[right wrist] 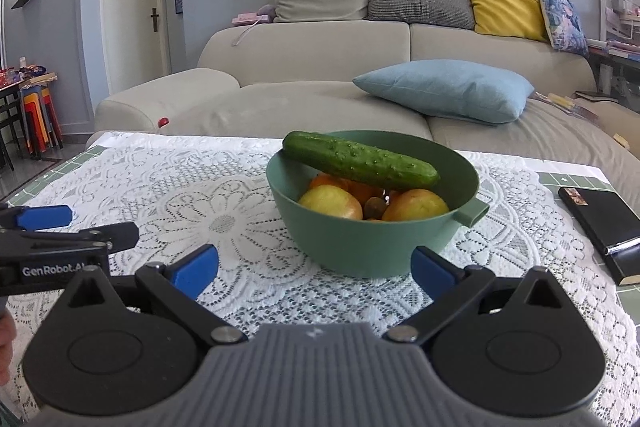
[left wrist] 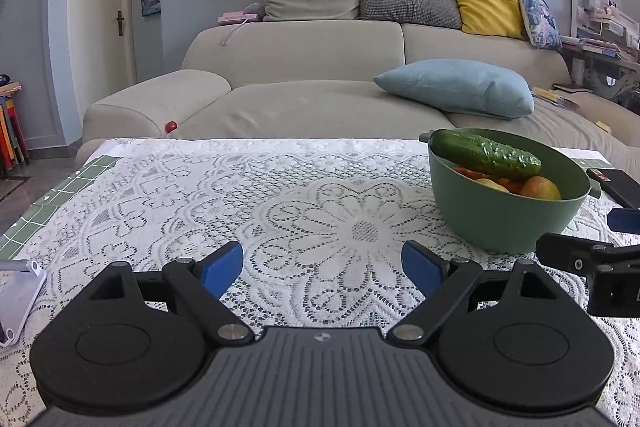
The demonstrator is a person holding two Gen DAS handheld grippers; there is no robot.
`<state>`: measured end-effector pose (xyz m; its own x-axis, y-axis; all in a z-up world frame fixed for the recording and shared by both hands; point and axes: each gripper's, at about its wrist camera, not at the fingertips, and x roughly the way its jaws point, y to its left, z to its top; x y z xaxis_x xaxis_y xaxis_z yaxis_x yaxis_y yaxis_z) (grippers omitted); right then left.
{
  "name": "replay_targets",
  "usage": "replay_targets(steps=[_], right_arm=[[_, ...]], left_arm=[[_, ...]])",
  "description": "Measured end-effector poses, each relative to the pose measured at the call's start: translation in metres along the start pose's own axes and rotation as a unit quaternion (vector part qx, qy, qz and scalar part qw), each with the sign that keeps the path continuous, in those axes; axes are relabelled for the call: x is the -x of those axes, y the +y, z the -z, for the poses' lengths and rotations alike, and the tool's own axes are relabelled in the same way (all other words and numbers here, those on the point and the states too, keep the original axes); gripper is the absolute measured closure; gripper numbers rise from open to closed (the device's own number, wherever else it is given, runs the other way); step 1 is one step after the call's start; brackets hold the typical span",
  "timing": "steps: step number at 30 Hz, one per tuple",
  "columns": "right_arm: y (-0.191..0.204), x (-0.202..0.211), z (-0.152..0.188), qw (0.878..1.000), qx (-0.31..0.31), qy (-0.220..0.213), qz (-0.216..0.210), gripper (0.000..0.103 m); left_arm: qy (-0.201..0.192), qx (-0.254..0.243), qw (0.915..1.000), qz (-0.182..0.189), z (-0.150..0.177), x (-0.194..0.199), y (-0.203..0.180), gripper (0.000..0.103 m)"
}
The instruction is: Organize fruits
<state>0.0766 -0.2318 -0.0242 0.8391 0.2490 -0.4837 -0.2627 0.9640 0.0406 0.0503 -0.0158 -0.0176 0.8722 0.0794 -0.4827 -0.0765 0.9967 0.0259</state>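
Observation:
A green bowl (right wrist: 372,247) stands on the lace-covered table (right wrist: 224,195). A cucumber (right wrist: 360,159) lies across its rim, above two yellow-red apples (right wrist: 330,202) and some orange fruit. My right gripper (right wrist: 314,269) is open just in front of the bowl, nothing between its blue pads. In the left wrist view the bowl (left wrist: 500,223) sits to the right, with the cucumber (left wrist: 486,154) on top. My left gripper (left wrist: 322,269) is open over bare lace, left of the bowl. Each gripper shows at the edge of the other's view.
A black notebook with a pen (right wrist: 604,231) lies at the table's right edge. A white object (left wrist: 16,301) rests at the left edge. Behind the table is a beige sofa (right wrist: 320,67) with a blue cushion (right wrist: 444,91) and a small red ball (left wrist: 171,126).

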Motion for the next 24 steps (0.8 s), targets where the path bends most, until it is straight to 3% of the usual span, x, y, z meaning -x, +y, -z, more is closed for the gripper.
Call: replay_targets(steps=[24], right_arm=[[0.0019, -0.0030, 0.0002, 1.000, 0.000, 0.002, -0.007, 0.004]], left_arm=[[0.010, 0.003, 0.9999, -0.009, -0.0030, -0.0060, 0.0001, 0.000]])
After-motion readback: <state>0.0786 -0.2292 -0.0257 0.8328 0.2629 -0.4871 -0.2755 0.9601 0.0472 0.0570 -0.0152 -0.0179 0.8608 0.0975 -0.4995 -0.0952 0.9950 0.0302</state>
